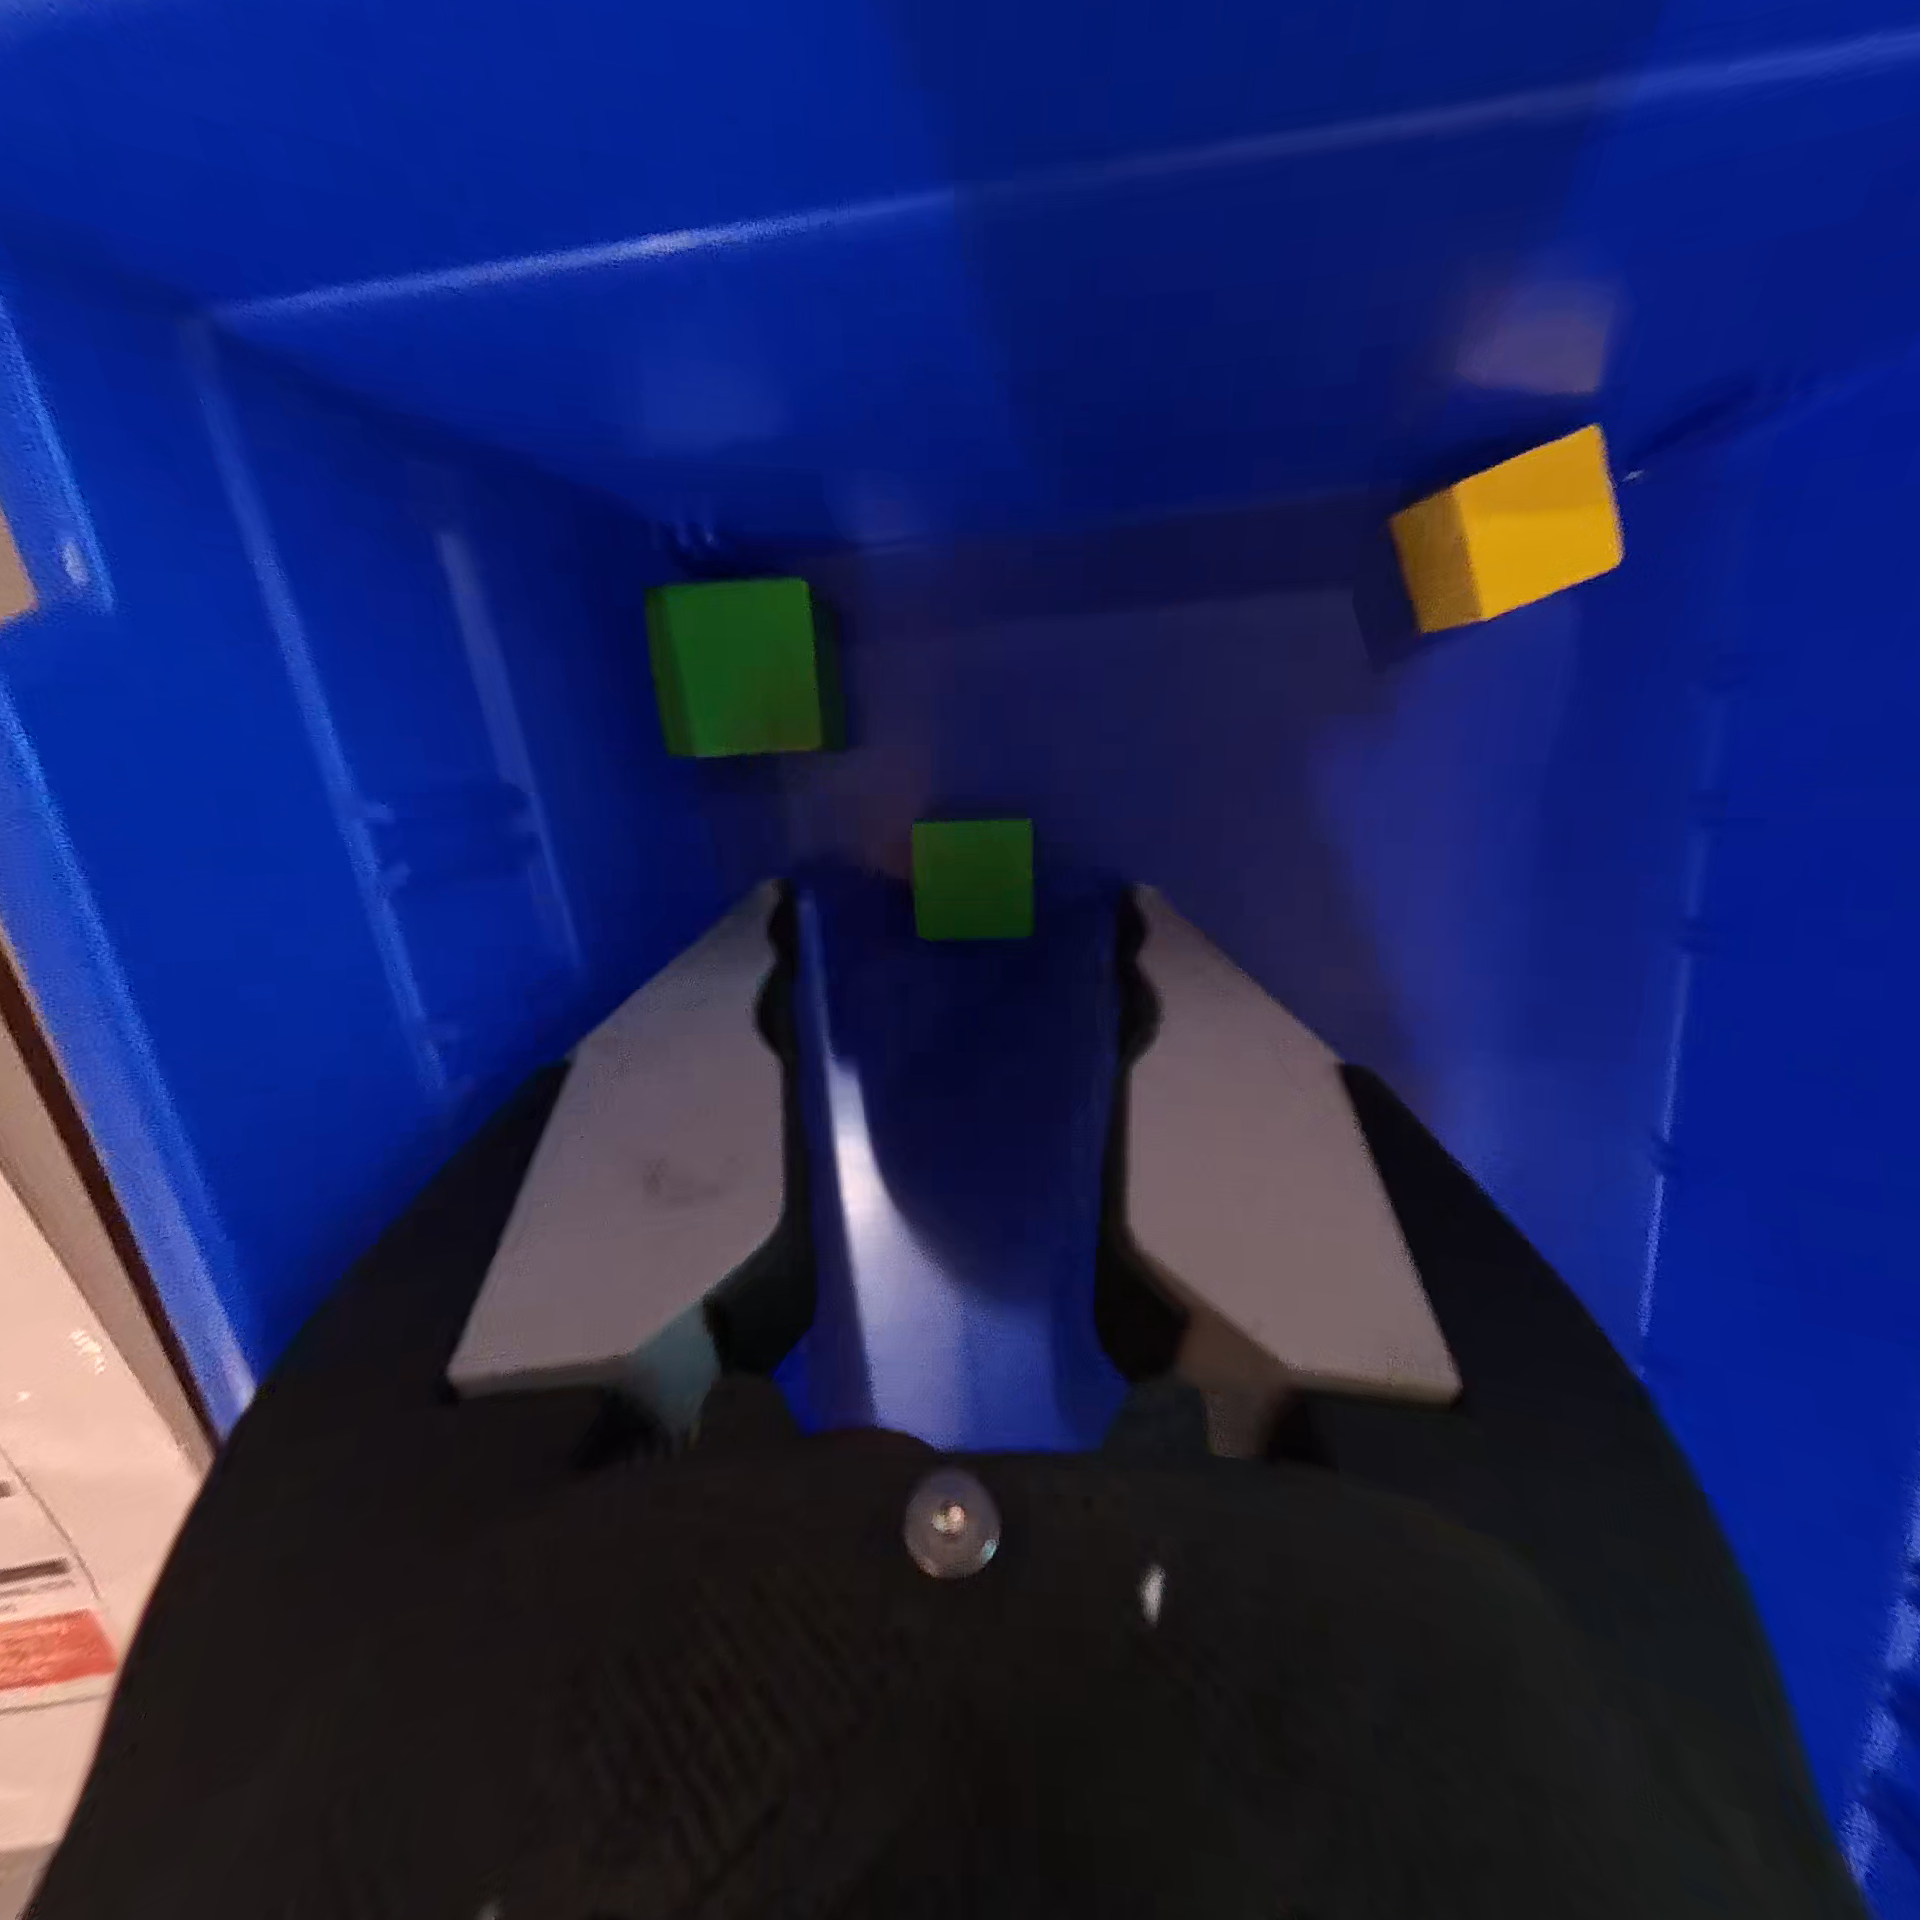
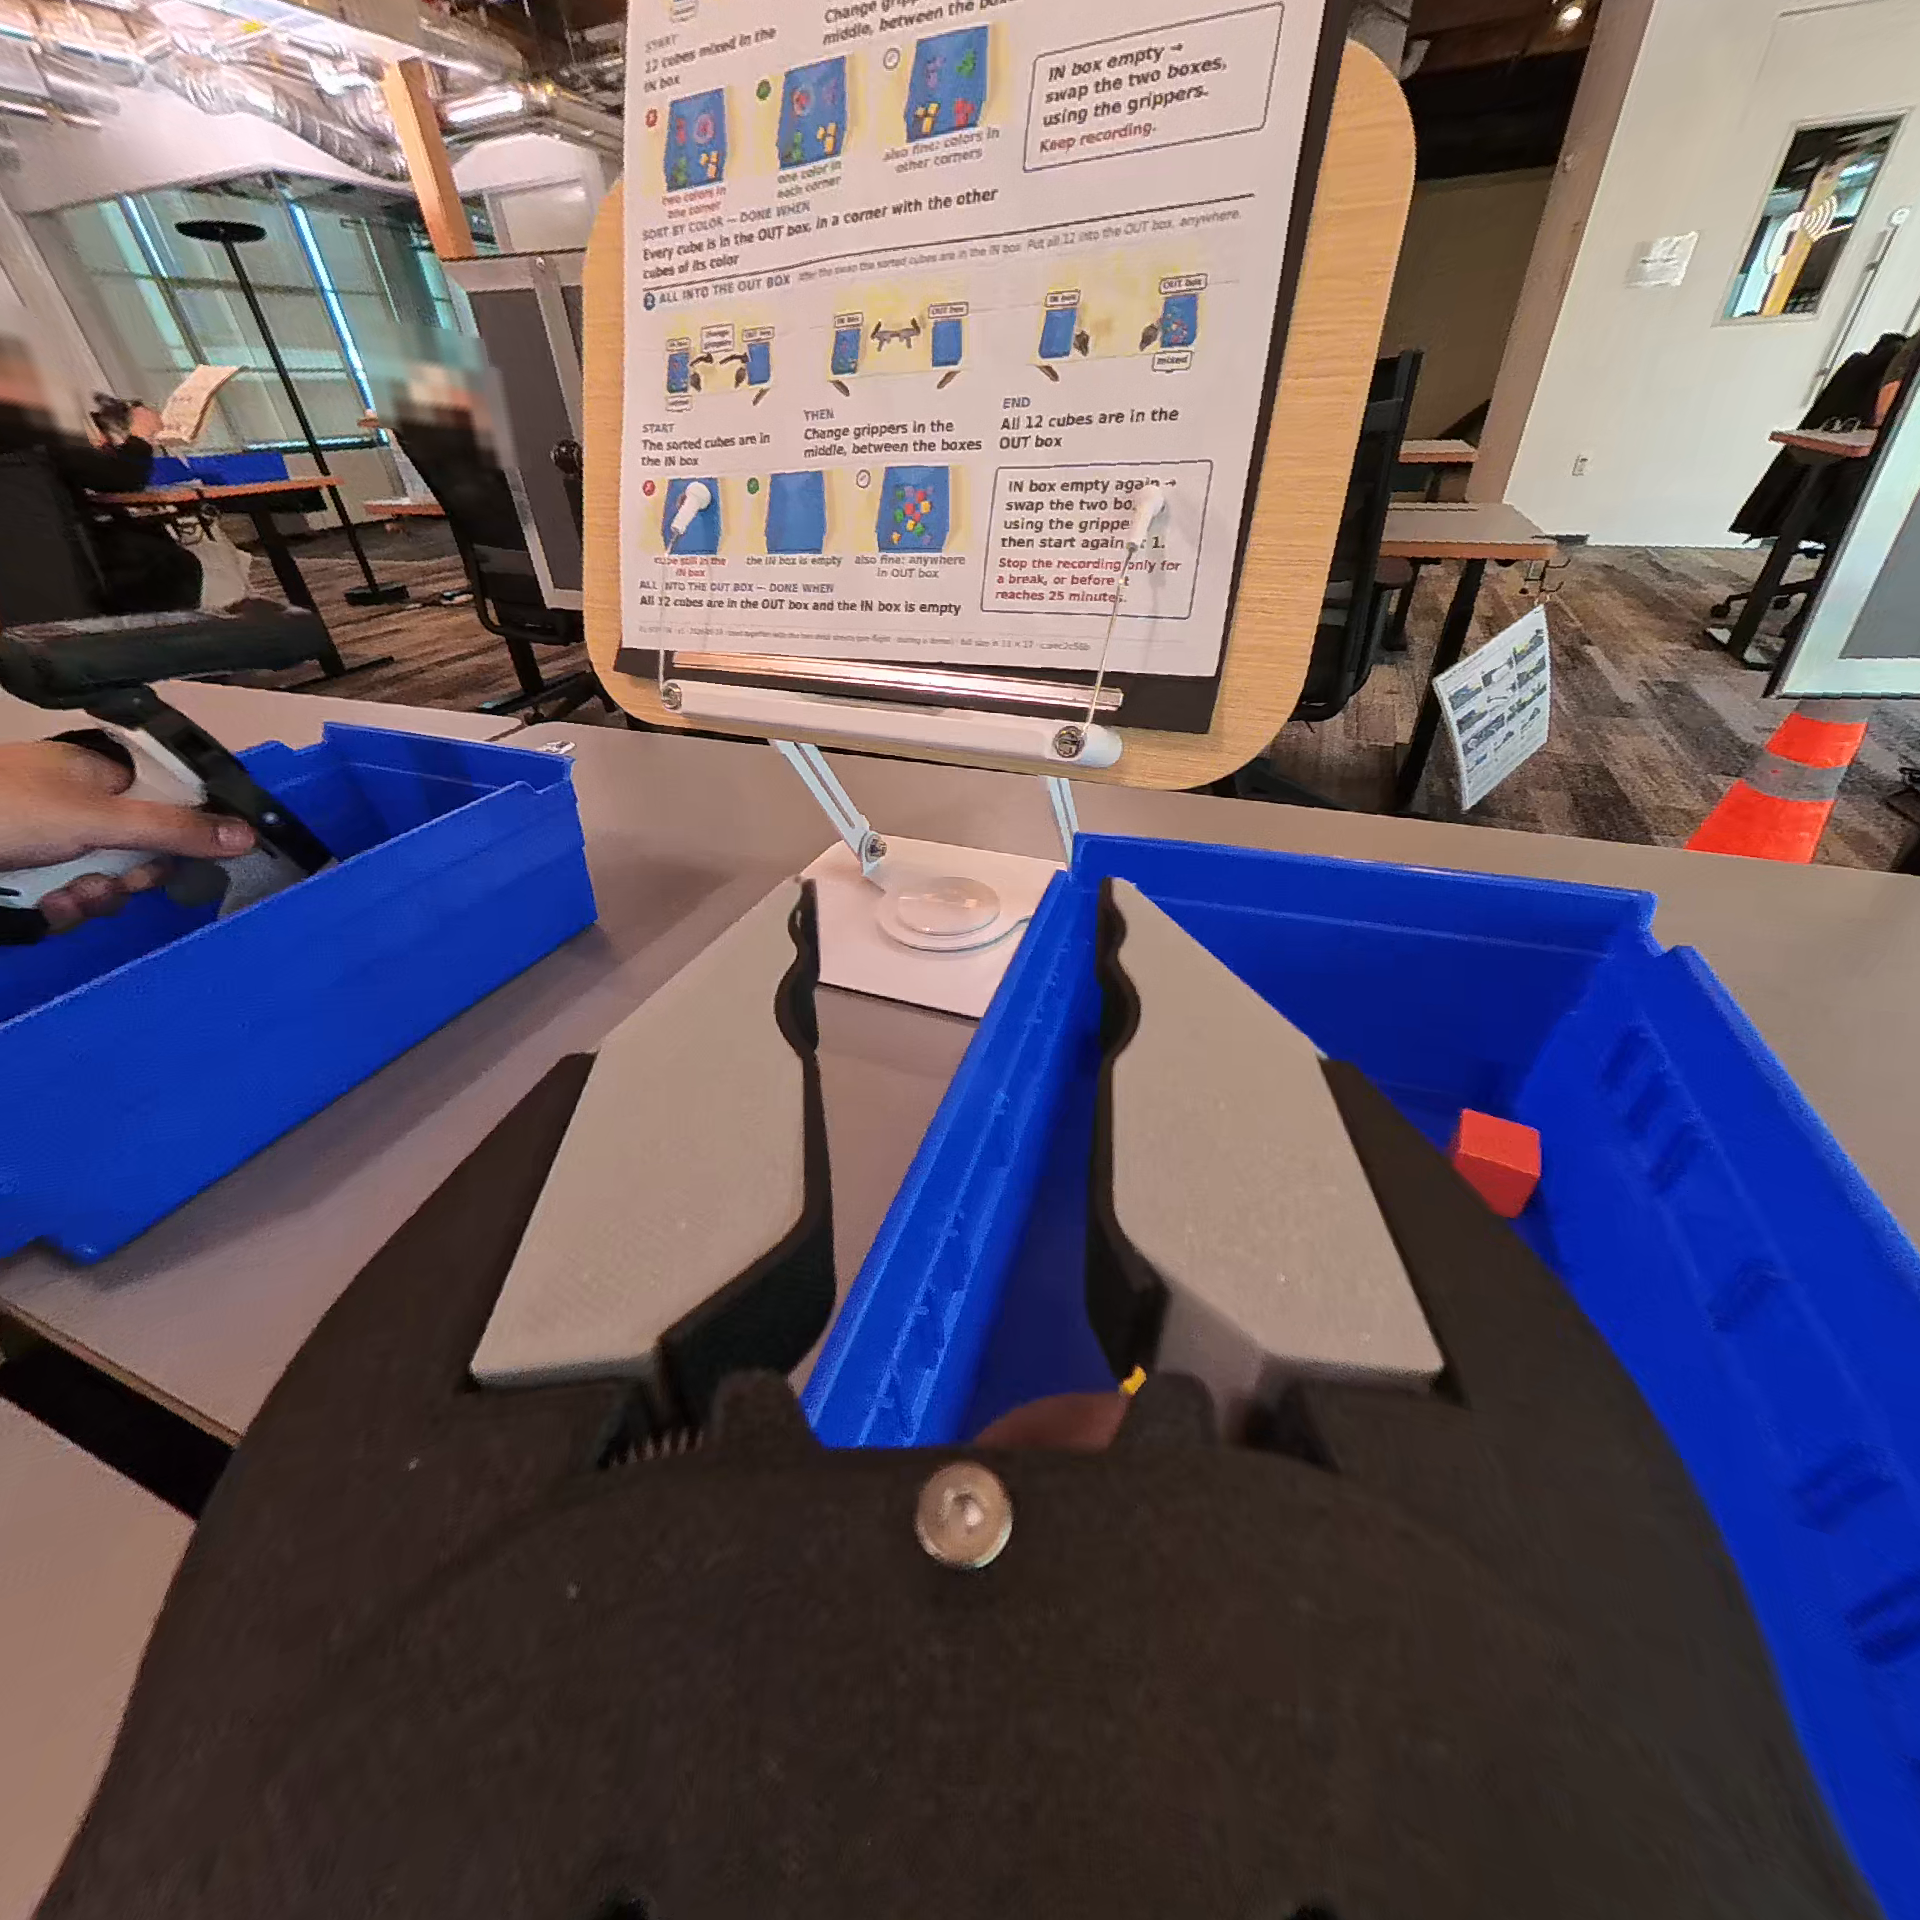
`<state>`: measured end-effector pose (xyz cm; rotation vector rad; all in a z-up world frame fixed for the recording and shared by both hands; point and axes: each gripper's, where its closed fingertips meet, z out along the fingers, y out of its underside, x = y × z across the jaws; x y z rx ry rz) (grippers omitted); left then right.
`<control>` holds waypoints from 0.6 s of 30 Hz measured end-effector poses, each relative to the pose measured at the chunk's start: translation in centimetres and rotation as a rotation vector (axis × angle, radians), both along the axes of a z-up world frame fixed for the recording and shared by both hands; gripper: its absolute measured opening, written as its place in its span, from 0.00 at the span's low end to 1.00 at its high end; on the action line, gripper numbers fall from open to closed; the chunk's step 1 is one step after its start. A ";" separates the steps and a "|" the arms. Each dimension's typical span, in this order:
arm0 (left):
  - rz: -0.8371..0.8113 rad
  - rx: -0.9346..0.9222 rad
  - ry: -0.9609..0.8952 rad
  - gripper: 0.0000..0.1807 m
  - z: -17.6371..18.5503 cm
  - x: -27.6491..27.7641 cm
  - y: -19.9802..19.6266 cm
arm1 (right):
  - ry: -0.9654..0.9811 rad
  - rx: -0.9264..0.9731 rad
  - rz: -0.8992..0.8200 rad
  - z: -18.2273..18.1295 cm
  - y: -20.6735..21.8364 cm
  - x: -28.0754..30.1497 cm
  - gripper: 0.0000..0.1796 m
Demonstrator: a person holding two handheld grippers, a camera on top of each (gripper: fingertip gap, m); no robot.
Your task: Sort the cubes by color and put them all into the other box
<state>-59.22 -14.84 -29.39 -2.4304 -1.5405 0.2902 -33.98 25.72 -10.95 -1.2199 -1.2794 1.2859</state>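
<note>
Left wrist view, blurred w/ motion: the left gripper [image 1: 956, 904] fills the lower half of the frame, black body w/ two grey fingers [image 1: 644, 1174] spread apart, nothing between them. It points down into a blue box [image 1: 312, 727], the box walls filling nearly the whole frame. Just past the fingertips, centre frame, sits a small green cube [image 1: 972, 879], lined up w/ the gap but not touched by either finger. A bit farther, centre left, a second green cube [image 1: 736, 665] rests on the box floor. Upper right, a yellow cube [image 1: 1507, 530] lies next to the right wall, well apart from the green pair.

Right wrist view: the right gripper [image 2: 951, 904] takes the lower half of the frame, fingers spread apart, holding nothing. Its fingers straddle the near-left wall of a second blue box [image 2: 1600, 1101] at centre right; one finger is outside over the grey table [image 2: 312, 1278], the other above the inside. A red cube [image 2: 1496, 1162] sits inside that box at right, against its right wall. At left of the frame, a hand [image 2: 94, 821] holds the other gripper down into the first box [image 2: 312, 997]. Farther back, top centre, a printed instruction sheet [image 2: 935, 312] stands on a wooden stand [image 2: 1340, 416]. Beyond it, office desks and chairs.
</note>
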 end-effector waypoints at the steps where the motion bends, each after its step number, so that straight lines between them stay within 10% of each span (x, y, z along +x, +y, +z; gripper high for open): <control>1: -0.010 -0.014 0.008 0.33 0.0 0.1 -0.2 | 0.003 -0.002 0.005 0.1 -0.1 0.0 0.29; 7: -0.066 0.023 0.054 0.11 0.1 0.5 1.1 | 0.020 -0.020 0.017 0.4 -0.2 0.3 0.27; 18: -0.461 0.245 0.466 0.11 8.2 6.6 8.4 | -0.016 -0.204 0.459 -0.1 -8.6 0.7 0.28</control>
